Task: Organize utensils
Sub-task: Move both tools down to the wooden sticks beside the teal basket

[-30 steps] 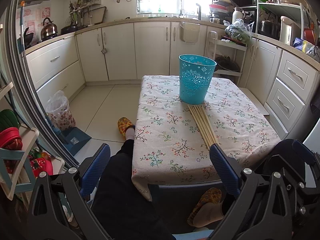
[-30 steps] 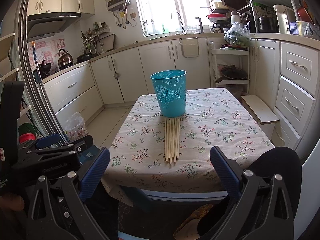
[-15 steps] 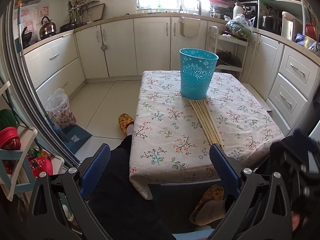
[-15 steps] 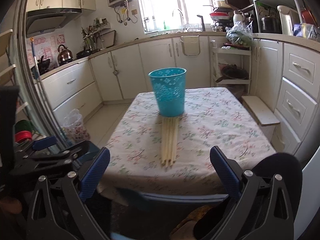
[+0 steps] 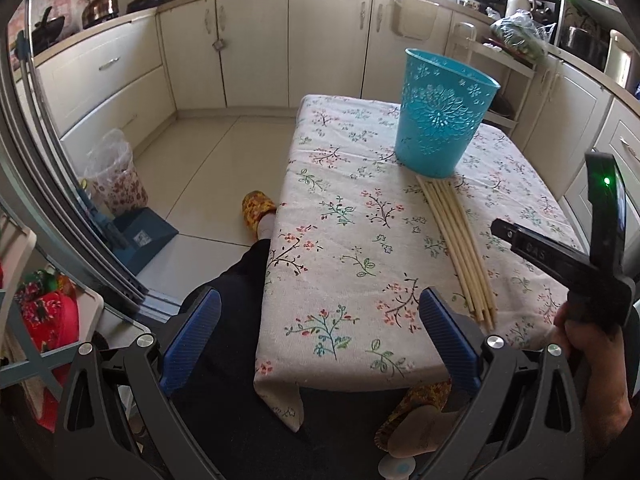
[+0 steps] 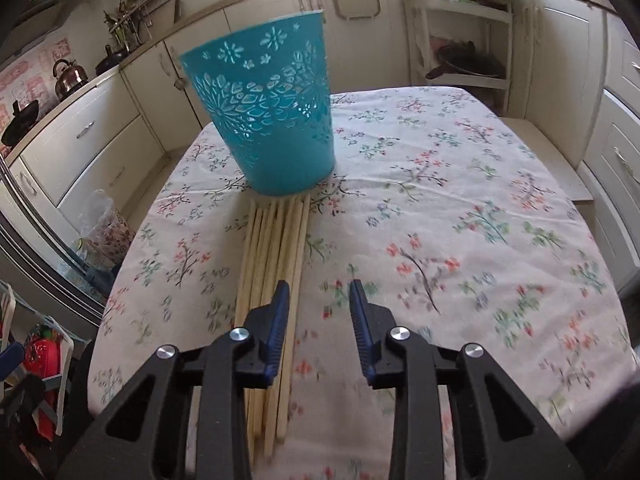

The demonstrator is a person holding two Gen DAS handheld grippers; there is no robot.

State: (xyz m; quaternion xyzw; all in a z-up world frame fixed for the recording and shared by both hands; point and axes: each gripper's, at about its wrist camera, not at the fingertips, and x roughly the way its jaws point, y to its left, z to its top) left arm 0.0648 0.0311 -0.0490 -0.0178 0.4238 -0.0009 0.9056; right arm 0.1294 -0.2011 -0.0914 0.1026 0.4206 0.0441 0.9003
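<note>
A bundle of several long pale wooden chopsticks (image 6: 276,264) lies on the floral tablecloth, its far ends touching the foot of an upright turquoise cut-out basket (image 6: 268,108). My right gripper (image 6: 319,300) hovers low over the near half of the chopsticks, half open and empty, its left finger (image 6: 278,312) above the rightmost sticks. My left gripper (image 5: 318,340) is wide open and empty, held off the table's near left corner. The chopsticks (image 5: 456,244) and basket (image 5: 440,112) also show in the left wrist view.
The small table (image 5: 340,240) stands in a kitchen with cream cabinets around it. My legs and a yellow slipper (image 5: 256,208) are at its left side. A plastic bin (image 5: 116,176) and blue dustpan stand on the floor to the left. A shelf rack (image 6: 460,40) stands behind the table.
My right gripper has moved forward and down over the table to just above the chopsticks, and its jaws have narrowed. My left gripper has come slightly closer to the table.
</note>
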